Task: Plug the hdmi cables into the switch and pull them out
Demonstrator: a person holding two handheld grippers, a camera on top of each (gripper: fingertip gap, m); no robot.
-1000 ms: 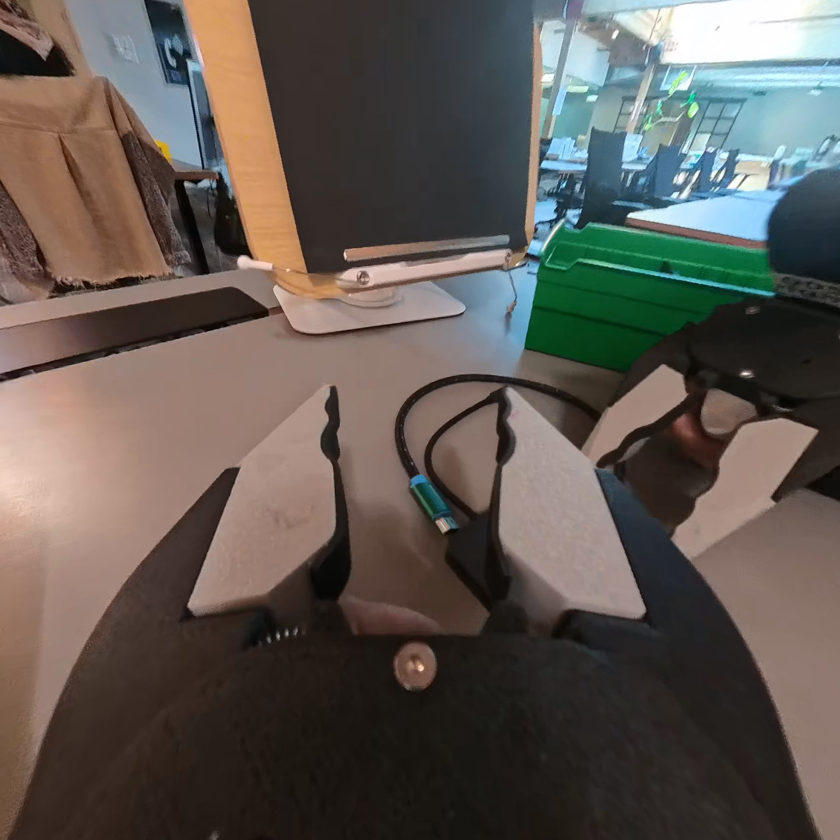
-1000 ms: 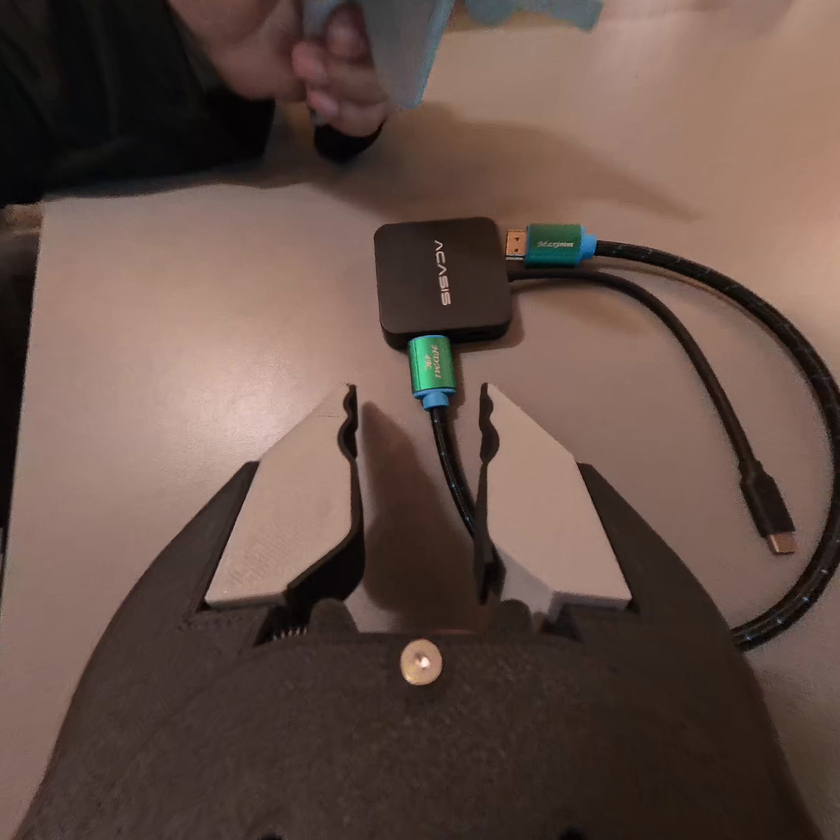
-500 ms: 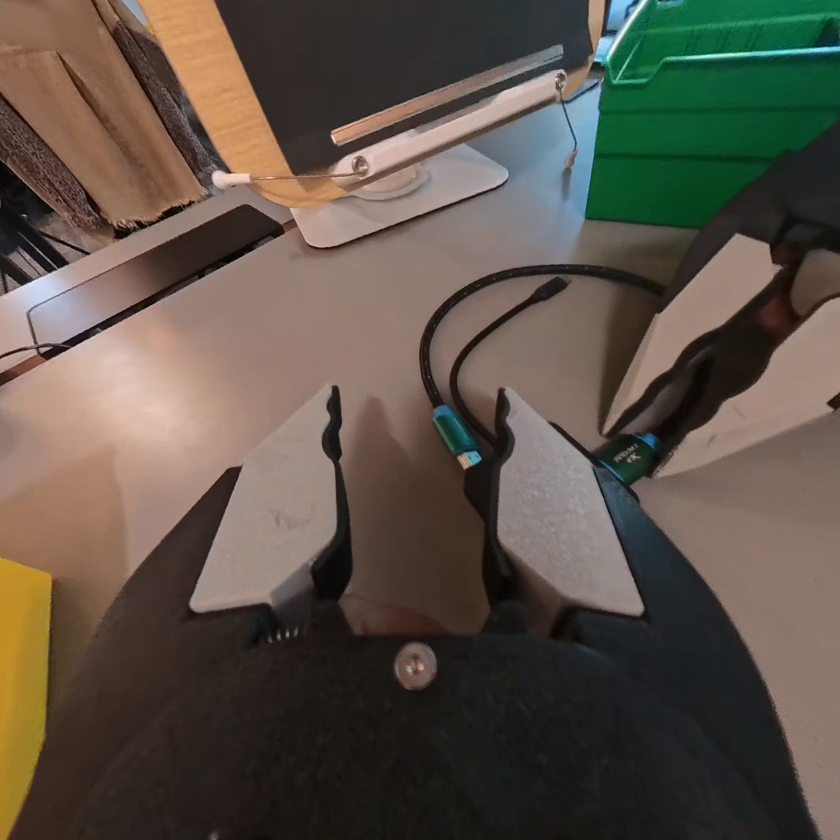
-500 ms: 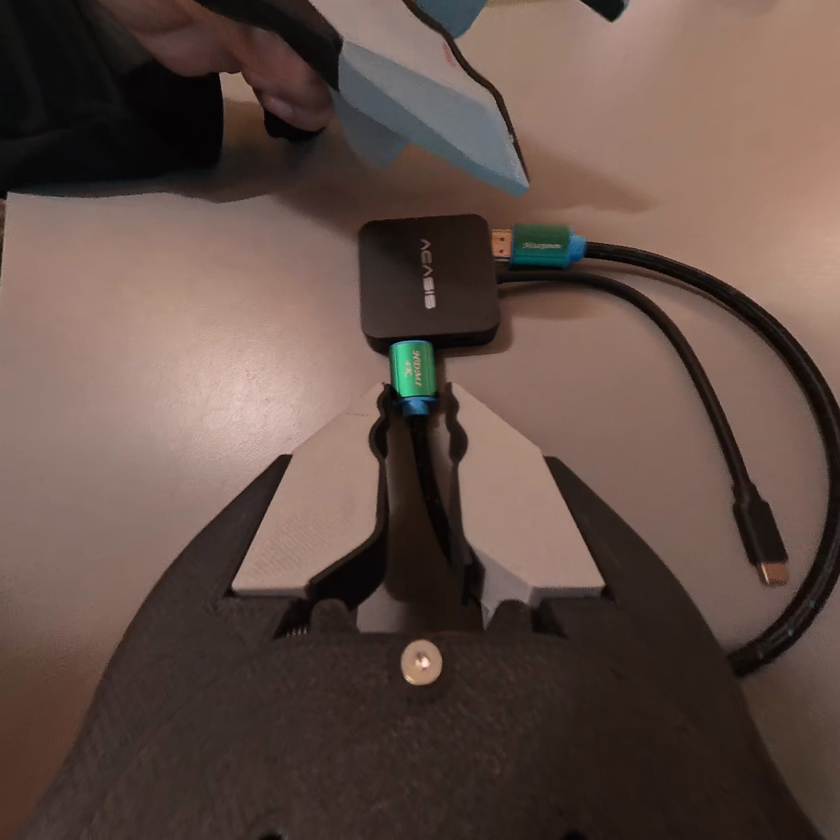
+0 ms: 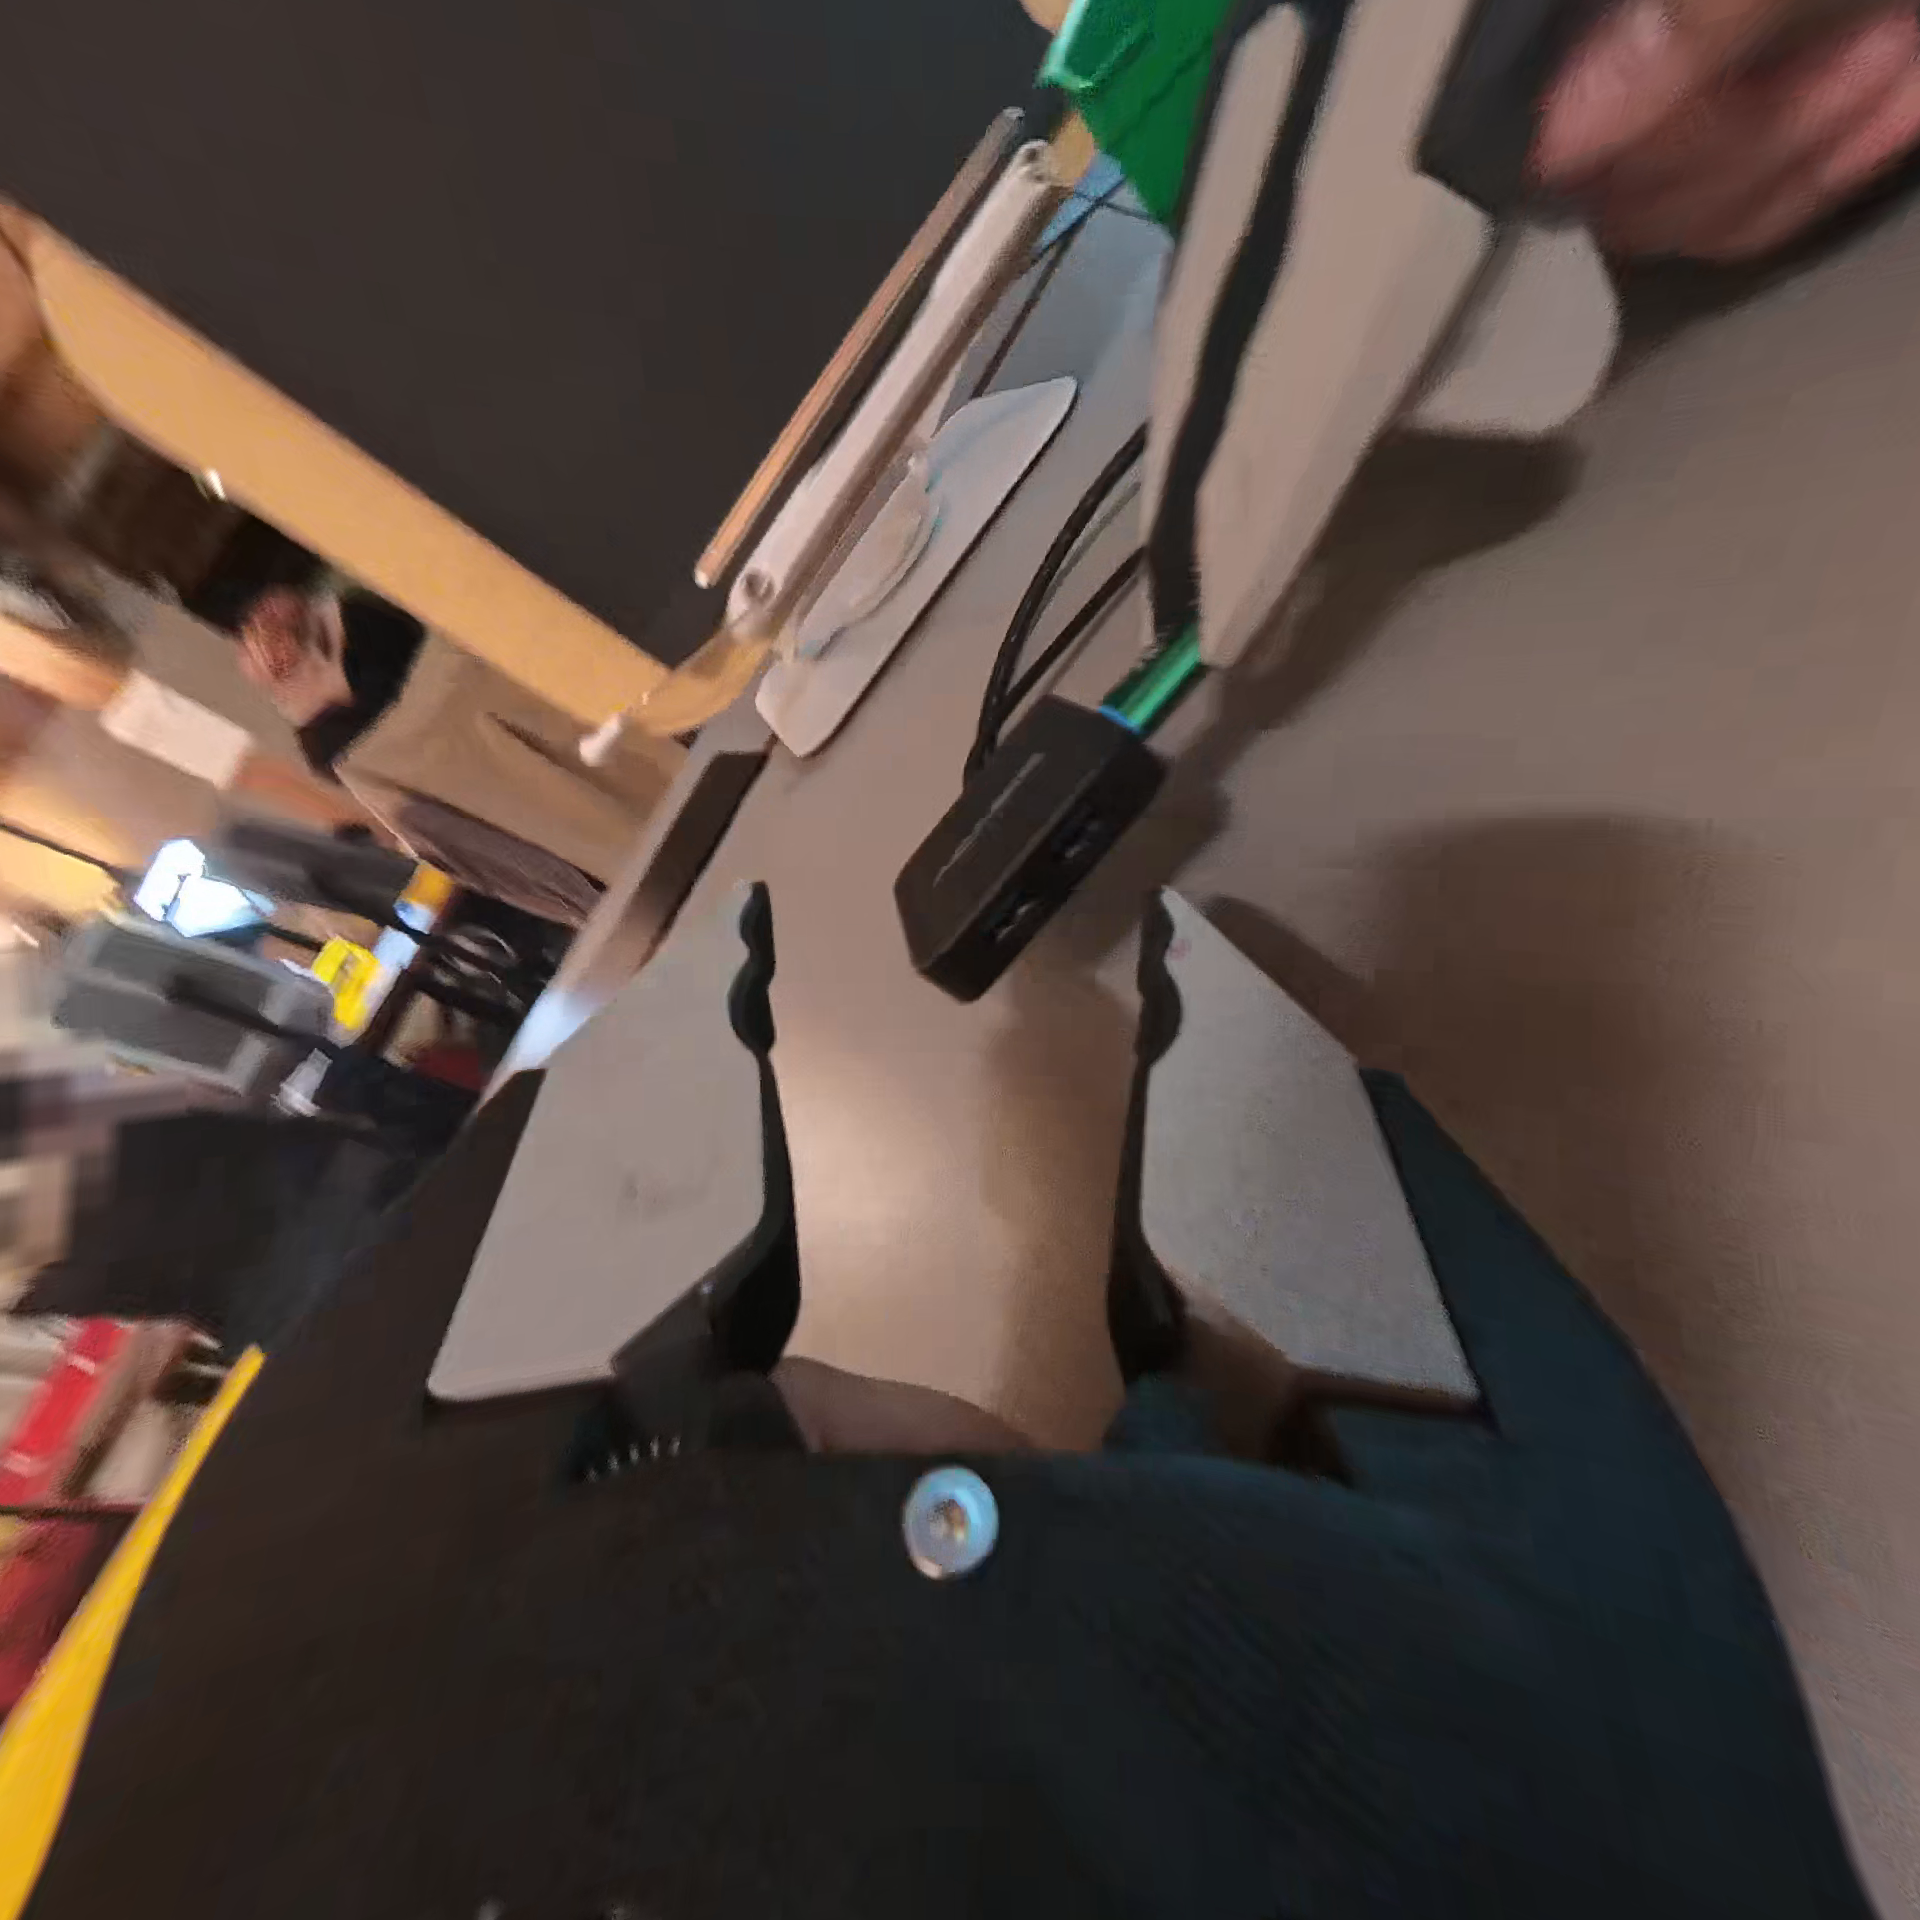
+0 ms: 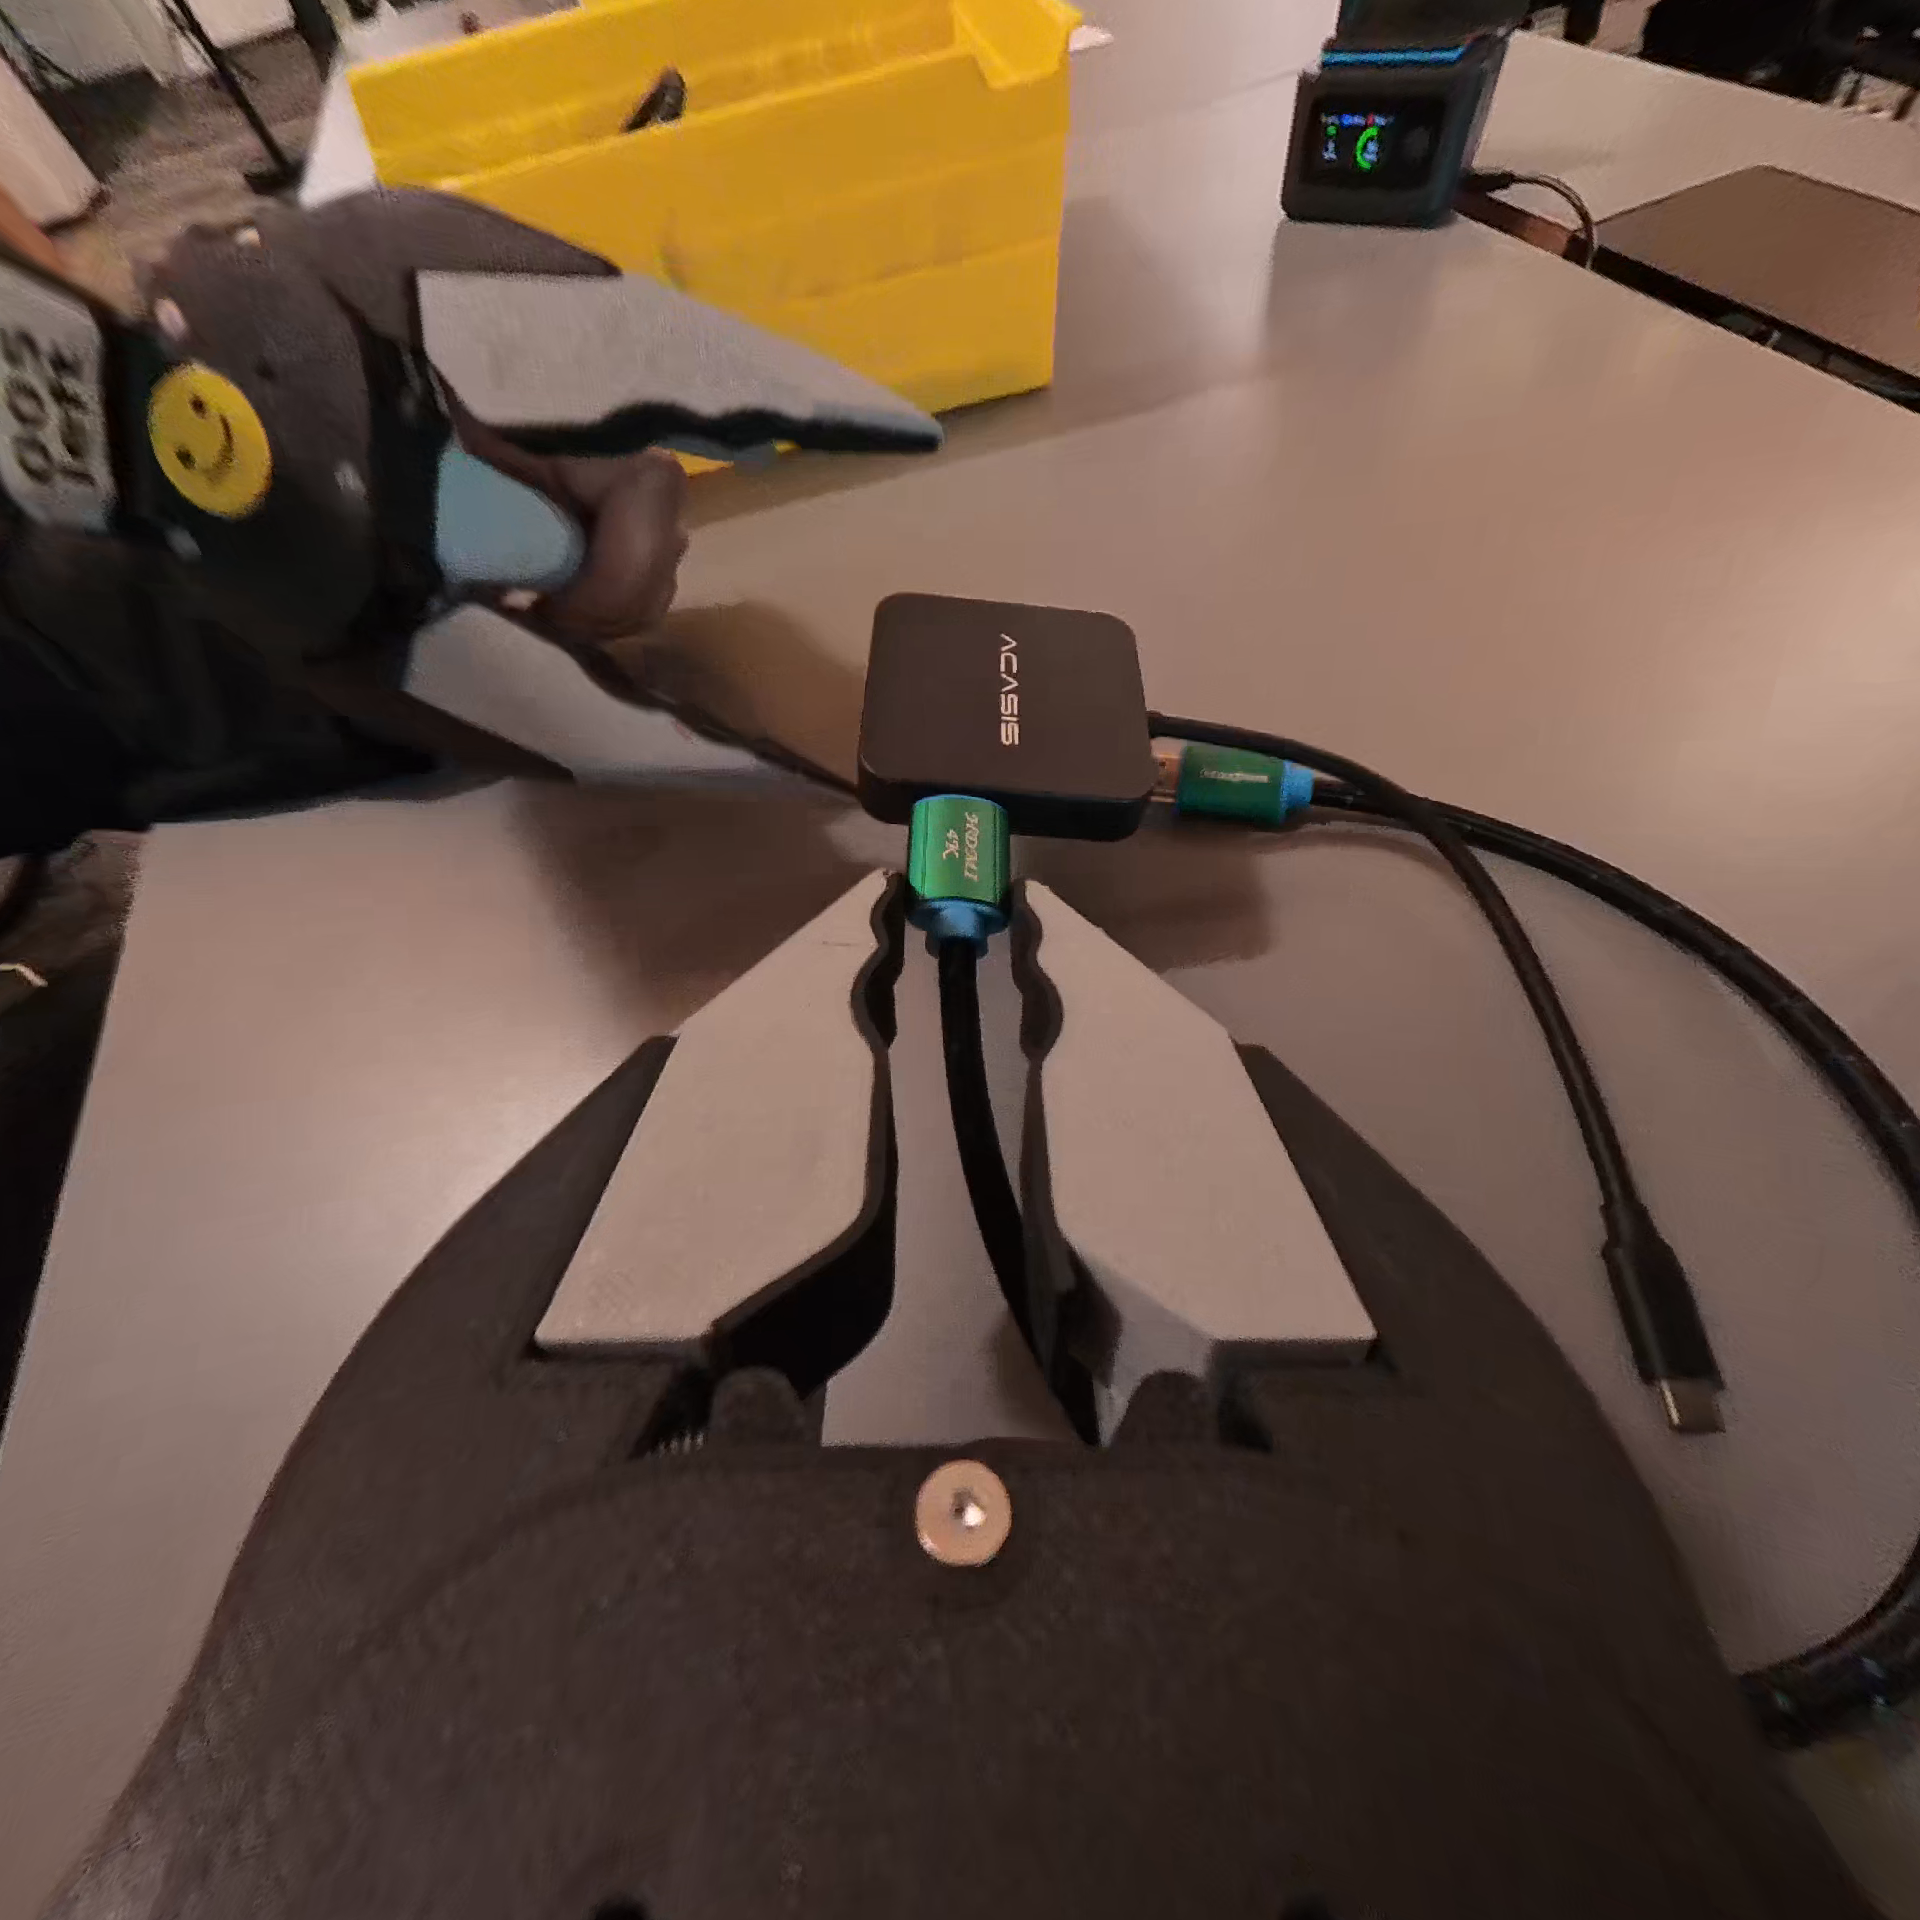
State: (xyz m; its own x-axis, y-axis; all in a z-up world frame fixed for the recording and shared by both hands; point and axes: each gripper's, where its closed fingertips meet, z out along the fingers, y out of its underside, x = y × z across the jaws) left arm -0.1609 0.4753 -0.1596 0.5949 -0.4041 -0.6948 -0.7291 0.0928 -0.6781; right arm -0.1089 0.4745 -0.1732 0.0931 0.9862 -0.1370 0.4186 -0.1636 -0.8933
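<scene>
The black switch (image 6: 1003, 717) lies flat on the grey table (image 6: 1455, 540). A green HDMI plug (image 6: 956, 857) sits in its near side. My right gripper (image 6: 956, 904) is shut on that plug's blue collar, with the cable running back between the fingers. A second green HDMI plug (image 6: 1231, 790) is at the switch's right side with its gold tip showing. My left gripper (image 5: 951, 935) is open and empty, rolled sideways, its tips just short of the switch (image 5: 1029, 842). In the right wrist view it (image 6: 883, 603) reaches in from the left.
A thin black cable with a loose small connector (image 6: 1688, 1403) lies to the right. A yellow bin (image 6: 727, 187) and a small device with a lit screen (image 6: 1371, 145) stand behind. A dark panel on a white base (image 5: 925, 540) and a green bin (image 5: 1132, 62) stand beyond.
My left gripper has rolled sideways and swung round to the switch's far side, still open. My right gripper has closed in on the near green plug and stays there.
</scene>
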